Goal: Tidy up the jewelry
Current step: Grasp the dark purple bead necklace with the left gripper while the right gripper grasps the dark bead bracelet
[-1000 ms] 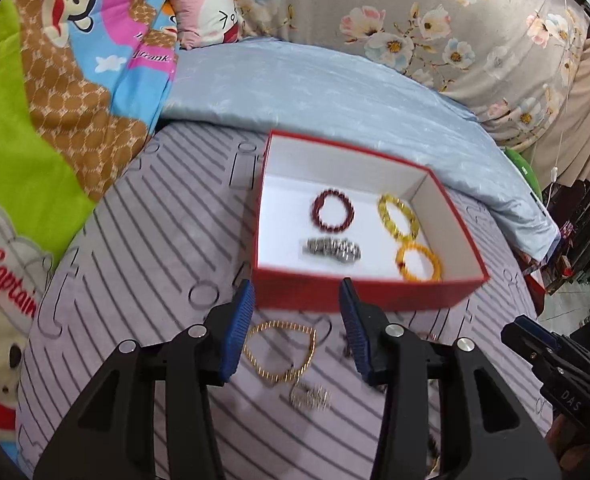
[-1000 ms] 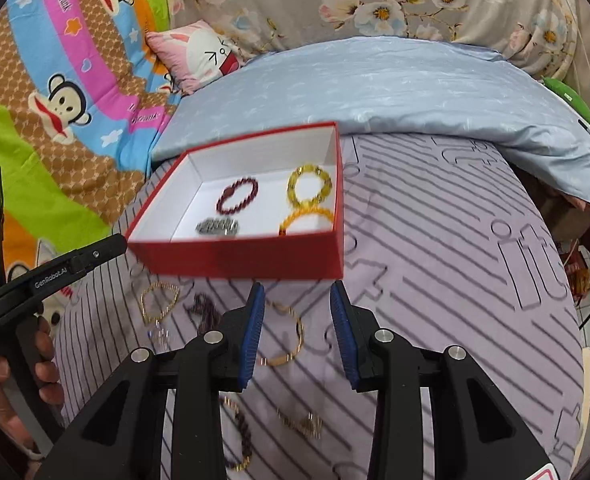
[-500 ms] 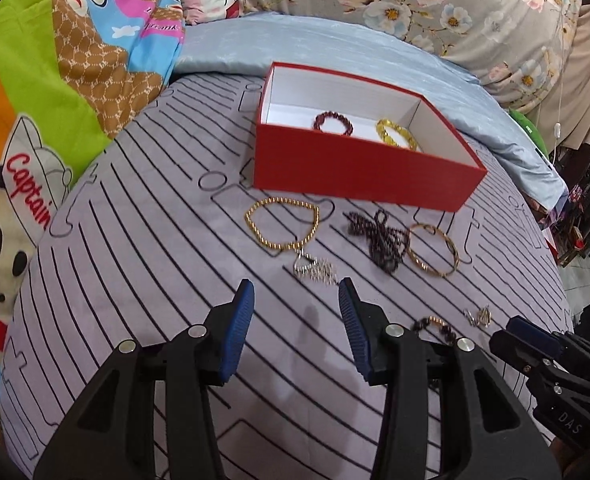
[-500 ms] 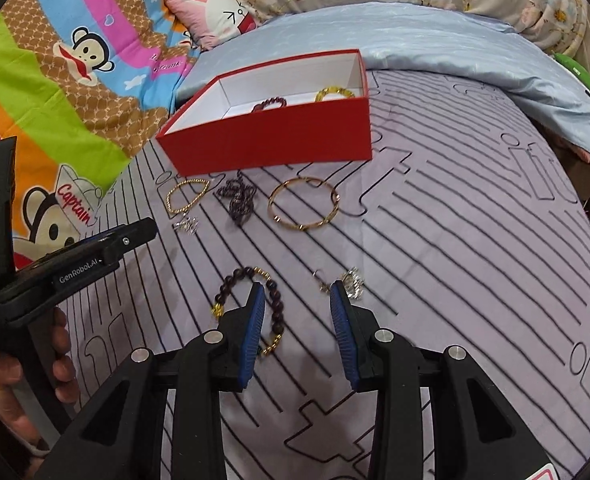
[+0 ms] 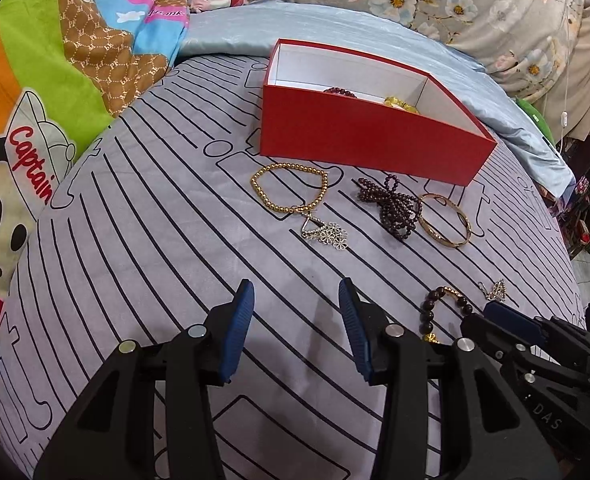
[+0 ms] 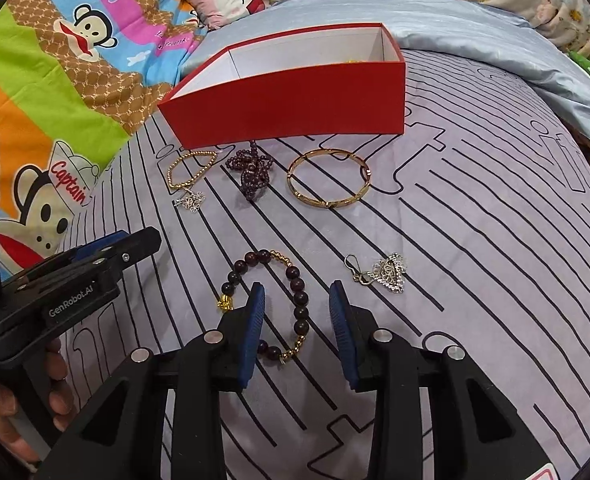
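— Which tool (image 6: 295, 312) sat nearer the dark bead bracelet (image 6: 273, 302) on the bed?
— Our right one, released, straddling its right side; its loop ran forward. Our left tool (image 5: 295, 322), also released, hung well left.

A striped grey sheet (image 5: 143, 248) meets a floral curtain (image 5: 475, 8).

Bracelets (image 6: 329, 178) before box (image 6: 287, 108) (touching none).
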